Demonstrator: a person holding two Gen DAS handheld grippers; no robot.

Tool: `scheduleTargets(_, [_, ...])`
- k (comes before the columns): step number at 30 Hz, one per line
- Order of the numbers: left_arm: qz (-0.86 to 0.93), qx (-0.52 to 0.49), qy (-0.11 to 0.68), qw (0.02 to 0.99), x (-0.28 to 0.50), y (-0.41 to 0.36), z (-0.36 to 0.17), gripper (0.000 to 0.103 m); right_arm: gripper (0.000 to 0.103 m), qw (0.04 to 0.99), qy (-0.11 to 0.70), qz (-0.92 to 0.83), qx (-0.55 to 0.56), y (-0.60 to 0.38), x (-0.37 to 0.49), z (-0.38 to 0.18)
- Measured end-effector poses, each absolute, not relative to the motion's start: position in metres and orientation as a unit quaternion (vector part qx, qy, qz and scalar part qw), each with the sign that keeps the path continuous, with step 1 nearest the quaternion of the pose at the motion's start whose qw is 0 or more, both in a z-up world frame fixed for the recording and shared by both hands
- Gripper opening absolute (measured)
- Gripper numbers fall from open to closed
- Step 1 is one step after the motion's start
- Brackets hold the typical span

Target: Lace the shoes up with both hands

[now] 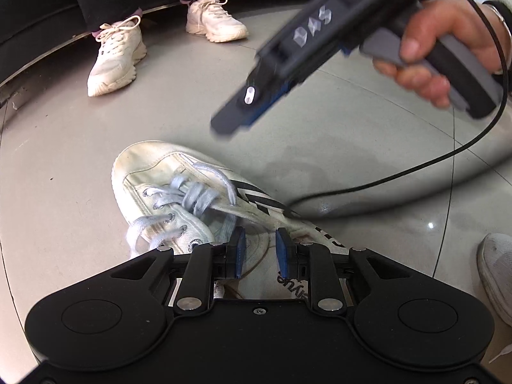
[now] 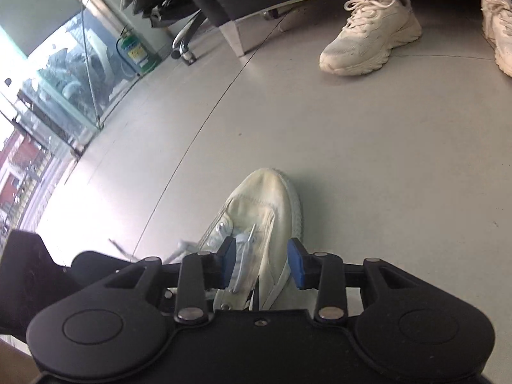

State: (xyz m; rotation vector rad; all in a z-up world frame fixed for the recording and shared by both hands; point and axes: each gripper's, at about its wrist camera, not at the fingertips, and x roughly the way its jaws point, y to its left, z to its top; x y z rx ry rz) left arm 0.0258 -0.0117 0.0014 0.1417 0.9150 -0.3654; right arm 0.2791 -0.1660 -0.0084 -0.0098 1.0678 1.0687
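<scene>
A worn white canvas shoe point(image 1: 153, 172) with black side stripes lies on the grey floor, its toe pointing away. Its pale grey laces point(image 1: 195, 195) are threaded through the eyelets and bunched loosely over the tongue, with loose ends hanging off the left side. My left gripper point(image 1: 260, 243) hovers open above the shoe's collar, nothing between its blue pads. The right gripper point(image 1: 224, 124) appears blurred at upper right, held by a hand point(image 1: 425, 64). In the right wrist view the right gripper point(image 2: 263, 257) is open above the shoe point(image 2: 272, 198), laces point(image 2: 243, 243) near its left pad.
A seated person's cream sneakers point(image 1: 116, 54) point(image 1: 217, 20) rest on the floor beyond the shoe, before a dark sofa base. A black cable point(image 1: 416, 166) loops across the floor at right. Another white shoe point(image 1: 496, 272) shows at the right edge. A glass door point(image 2: 64, 80) stands far left.
</scene>
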Motion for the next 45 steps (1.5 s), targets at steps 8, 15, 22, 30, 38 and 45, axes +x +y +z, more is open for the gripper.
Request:
scheduleTargets(8, [-0.17,0.07,0.435,0.882,0.024,-0.014,0.002,0.021,0.017,0.704,0.491,0.509,-0.065,-0.147,0.253,-0.009])
scheduleTargets(15, [-0.17,0.12,0.425,0.881,0.015,-0.032,0.005,0.022,0.003,0.713,0.421,0.524,-0.2,-0.138,0.22,0.006])
scheduleTargets(22, [-0.166,0.145,0.426,0.877,0.009,-0.043,0.004,0.024,0.002,0.722,0.282,0.479,-0.411,-0.137,0.191,0.013])
scheduleTargets(30, [-0.156,0.123,0.438,0.876,0.011,-0.037,0.004,0.026,0.002,0.778,0.24,0.358,-0.456,-0.191,0.238,0.049])
scheduleTargets(38, [-0.157,0.12,0.442,0.875,0.011,-0.035,0.004,0.026,0.002,0.801,0.24,0.248,-0.49,-0.251,0.273,0.069])
scheduleTargets(45, [-0.159,0.116,0.444,0.874,0.013,-0.033,0.003,0.026,0.002,0.792,0.276,0.198,-0.507,-0.291,0.289,0.05])
